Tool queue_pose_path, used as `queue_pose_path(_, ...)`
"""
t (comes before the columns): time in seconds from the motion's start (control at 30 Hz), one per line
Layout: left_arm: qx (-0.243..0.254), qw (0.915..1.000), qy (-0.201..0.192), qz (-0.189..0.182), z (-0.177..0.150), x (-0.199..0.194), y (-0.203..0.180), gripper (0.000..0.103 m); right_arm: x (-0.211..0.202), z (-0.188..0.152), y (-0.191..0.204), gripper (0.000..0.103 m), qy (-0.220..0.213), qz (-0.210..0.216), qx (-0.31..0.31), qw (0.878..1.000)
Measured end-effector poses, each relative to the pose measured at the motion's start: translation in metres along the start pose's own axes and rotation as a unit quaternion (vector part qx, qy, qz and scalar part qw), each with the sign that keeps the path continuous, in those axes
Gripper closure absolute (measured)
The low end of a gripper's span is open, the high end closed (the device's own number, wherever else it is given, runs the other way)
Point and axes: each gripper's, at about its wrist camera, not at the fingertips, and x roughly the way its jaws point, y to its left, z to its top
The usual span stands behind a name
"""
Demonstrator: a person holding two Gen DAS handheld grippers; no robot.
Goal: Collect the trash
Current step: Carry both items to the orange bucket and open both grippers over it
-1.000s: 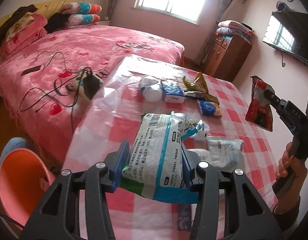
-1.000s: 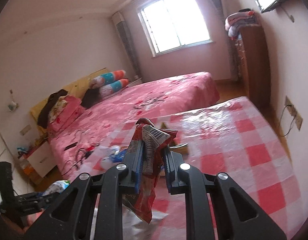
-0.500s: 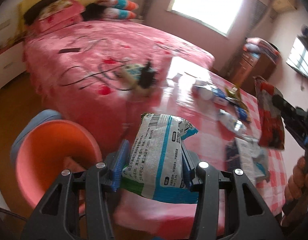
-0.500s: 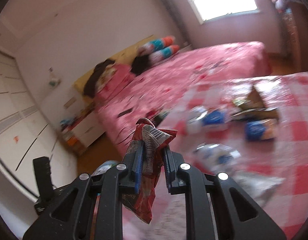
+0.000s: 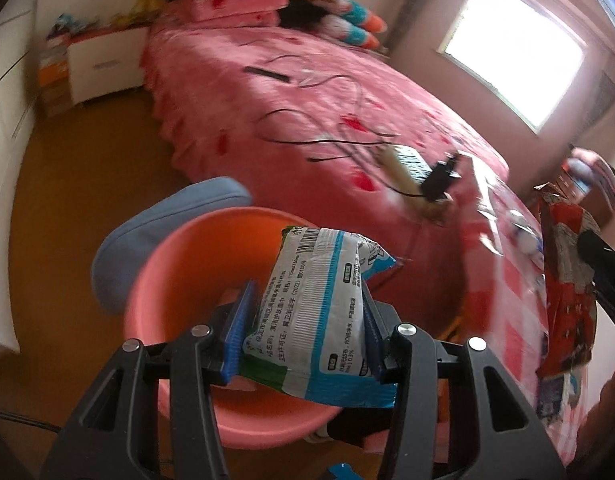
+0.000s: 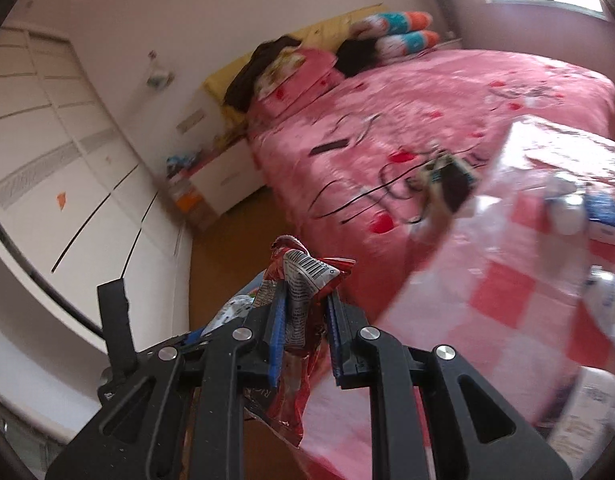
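The left gripper [image 5: 305, 320] pinches a white and blue wipes packet [image 5: 319, 312] between its blue pads, the packet standing up out of the jaws with its barcode end uppermost. In the left wrist view the packet hangs in front of an orange bin [image 5: 195, 280] on the brown floor, whose open mouth lies just behind and below the fingers; a blue lid [image 5: 147, 248] leans at the bin's far left edge. The right gripper [image 6: 303, 328] is pressed nearly together on a crumpled red snack wrapper [image 6: 303, 280], which pokes up between the pads and trails down below them. The left wrist view shows that same wrapper [image 5: 567, 288] from the side at the right edge, dangling beside the checked tablecloth [image 5: 515, 280]. Only the left wrist view shows the bin; in the right wrist view it is hidden behind the gripper. The right wrist view alone shows the white wardrobe [image 6: 67, 168] and more litter [image 6: 599, 216] lying on the table. Both views show the pink bed [image 5: 307, 92] with black cables across it, blurred.
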Motion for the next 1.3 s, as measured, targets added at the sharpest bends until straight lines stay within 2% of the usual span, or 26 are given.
queue_pose_path(0.1, -0.017, 0.9998, -0.001, 0.004, 0.001, 0.004, 0.015, 0.054, 0.032, 0.002, 0.020, 0.081, 0.017, 0.004, -0.016, 1.000)
queue_pose_path(0.17, -0.022, 0.9995, -0.007, 0.021, 0.002, 0.007, 0.023, 0.051, 0.053, 0.000, 0.024, 0.079, 0.037, 0.010, -0.012, 0.999)
queue_pose_path(0.23, -0.023, 0.9989, -0.013, 0.039, 0.002, 0.009, 0.028, 0.031, 0.066, -0.004, 0.023, 0.064, 0.046, 0.018, -0.003, 0.999)
queue_pose_path(0.3, -0.020, 0.9978, -0.018, 0.061, 0.000, 0.009, 0.033, 0.019, 0.069, -0.009, 0.021, 0.047, 0.046, 0.009, 0.008, 0.999)
queue_pose_path(0.37, -0.011, 0.9973, -0.011, 0.072, -0.004, 0.011, 0.035, 0.018, 0.064, -0.012, 0.018, 0.036, 0.038, -0.002, 0.015, 0.999)
queue_pose_path(0.5, -0.013, 0.9978, 0.004, 0.065, -0.011, 0.014, 0.040, 0.018, 0.043, -0.013, 0.009, 0.021, 0.018, -0.038, 0.013, 0.999)
queue_pose_path(0.83, 0.030, 0.9990, 0.009, 0.031, -0.024, 0.001, 0.017, 0.018, -0.024, -0.033, -0.008, 0.018, -0.009, -0.093, 0.011, 0.996)
queue_pose_path(1.07, 0.066, 0.9977, 0.016, 0.004, -0.031, -0.011, -0.018, 0.018, -0.068, -0.048, -0.016, 0.018, -0.028, -0.123, -0.004, 0.992)
queue_pose_path(1.3, 0.107, 0.9942, 0.009, 0.000, -0.033, -0.033, -0.058, 0.018, -0.100, -0.065, -0.035, 0.018, -0.032, -0.139, -0.011, 0.990)
